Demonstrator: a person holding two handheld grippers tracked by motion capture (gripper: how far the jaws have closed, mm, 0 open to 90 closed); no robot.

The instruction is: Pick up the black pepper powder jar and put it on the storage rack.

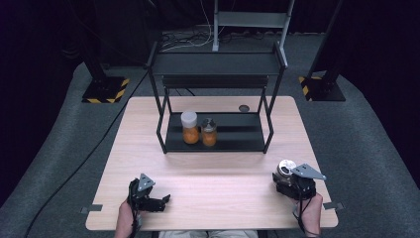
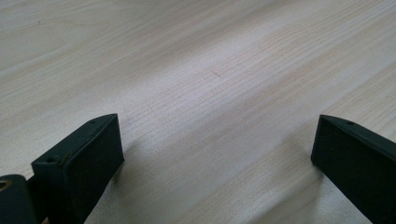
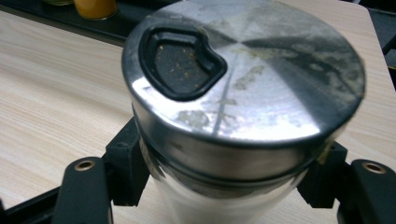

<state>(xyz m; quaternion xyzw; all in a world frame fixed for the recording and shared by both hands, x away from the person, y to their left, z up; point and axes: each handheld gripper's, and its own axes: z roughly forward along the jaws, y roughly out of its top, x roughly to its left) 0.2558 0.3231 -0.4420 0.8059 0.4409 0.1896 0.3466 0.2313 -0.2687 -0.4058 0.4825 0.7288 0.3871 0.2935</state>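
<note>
At the table's near right, my right gripper point(image 1: 284, 175) is shut on a jar point(image 1: 285, 167) with a shiny metal shaker lid. The right gripper view looks down on that lid point(image 3: 243, 70), which has a black flap with orange specks, and the right gripper point(image 3: 229, 172) clamps the jar's neck from both sides. My left gripper point(image 1: 166, 200) lies near the front left of the wooden table point(image 1: 208, 183). The left gripper point(image 2: 215, 130) has its jaws wide apart over bare wood, with nothing between them.
A black two-level rack point(image 1: 242, 131) stands at the table's far middle. On its lower shelf sit a white-lidded jar of orange powder point(image 1: 189, 128) and a smaller metal-lidded jar point(image 1: 209, 132). A small dark round spot point(image 1: 243, 108) lies behind the rack.
</note>
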